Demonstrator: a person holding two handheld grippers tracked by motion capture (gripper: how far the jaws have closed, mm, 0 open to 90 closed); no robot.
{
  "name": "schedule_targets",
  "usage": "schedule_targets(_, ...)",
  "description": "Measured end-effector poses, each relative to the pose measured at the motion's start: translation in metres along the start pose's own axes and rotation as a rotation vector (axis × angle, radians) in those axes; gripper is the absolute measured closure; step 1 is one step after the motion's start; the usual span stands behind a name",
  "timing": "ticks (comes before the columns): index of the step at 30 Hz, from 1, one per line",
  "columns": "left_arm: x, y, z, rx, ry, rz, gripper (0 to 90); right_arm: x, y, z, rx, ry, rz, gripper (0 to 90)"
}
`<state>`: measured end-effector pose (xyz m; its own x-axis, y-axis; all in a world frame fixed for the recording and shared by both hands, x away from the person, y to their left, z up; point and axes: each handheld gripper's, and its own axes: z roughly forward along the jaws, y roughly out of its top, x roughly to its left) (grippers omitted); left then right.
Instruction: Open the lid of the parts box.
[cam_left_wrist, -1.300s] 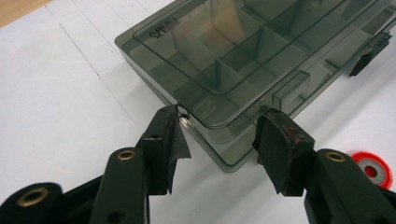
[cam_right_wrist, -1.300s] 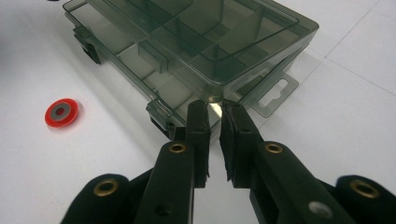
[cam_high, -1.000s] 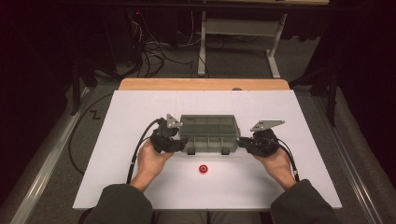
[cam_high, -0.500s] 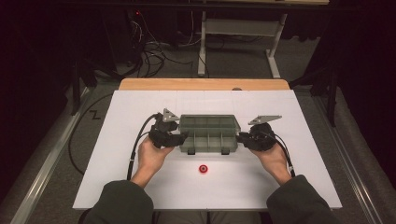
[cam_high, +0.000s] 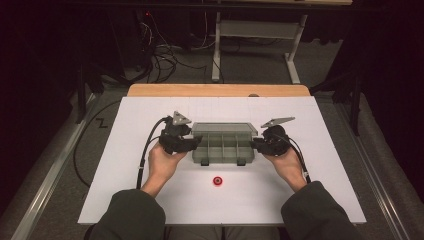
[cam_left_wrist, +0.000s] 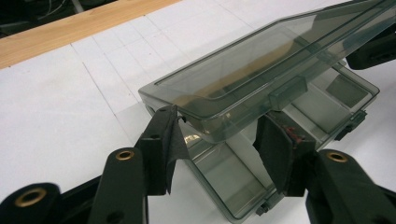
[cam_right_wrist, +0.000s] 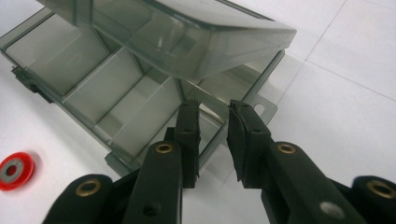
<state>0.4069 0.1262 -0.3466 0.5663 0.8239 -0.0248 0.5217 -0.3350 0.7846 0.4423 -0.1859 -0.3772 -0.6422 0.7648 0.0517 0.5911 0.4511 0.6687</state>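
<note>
The compartment box's (cam_high: 224, 146) lid (cam_left_wrist: 275, 70) sits half-closed, left hand-held gripper (cam_left_wrist: 219, 140) loosely straddling its corner, right hand-held gripper (cam_right_wrist: 214, 128) parted around the wall, closing unfinished.

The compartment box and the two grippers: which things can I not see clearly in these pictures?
- Compartment box, high view: too small to tell how far its lid is raised.
- Left gripper, left gripper view: the lid's edge hides whether the pads press anything.
- Red ring, right gripper view: cut by the frame's left edge.
</note>
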Motion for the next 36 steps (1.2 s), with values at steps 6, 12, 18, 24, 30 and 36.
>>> schedule_targets(6, 0.001, 0.003, 0.0, -0.004, 0.003, 0.0, 49.6, -0.003, 0.003, 0.006, 0.024, -0.005, 0.016, 75.9)
schedule_targets(12, 0.003, 0.006, 0.001, -0.013, 0.004, -0.006, 50.0, -0.006, 0.006, 0.011, 0.041, -0.014, 0.028, 75.9)
schedule_targets(18, 0.006, 0.008, 0.001, -0.019, 0.001, -0.018, 50.7, -0.008, 0.009, 0.015, 0.054, -0.024, 0.039, 75.5)
schedule_targets(24, 0.007, 0.011, 0.002, -0.023, 0.005, -0.019, 51.2, -0.01, 0.01, 0.019, 0.071, -0.026, 0.049, 74.7)
schedule_targets(30, 0.009, 0.014, 0.004, -0.026, 0.008, -0.02, 51.8, -0.01, 0.01, 0.021, 0.076, -0.027, 0.045, 74.3)
schedule_targets(36, 0.012, 0.018, 0.011, -0.006, 0.018, -0.009, 52.8, -0.009, 0.011, 0.022, 0.078, -0.038, 0.039, 74.2)
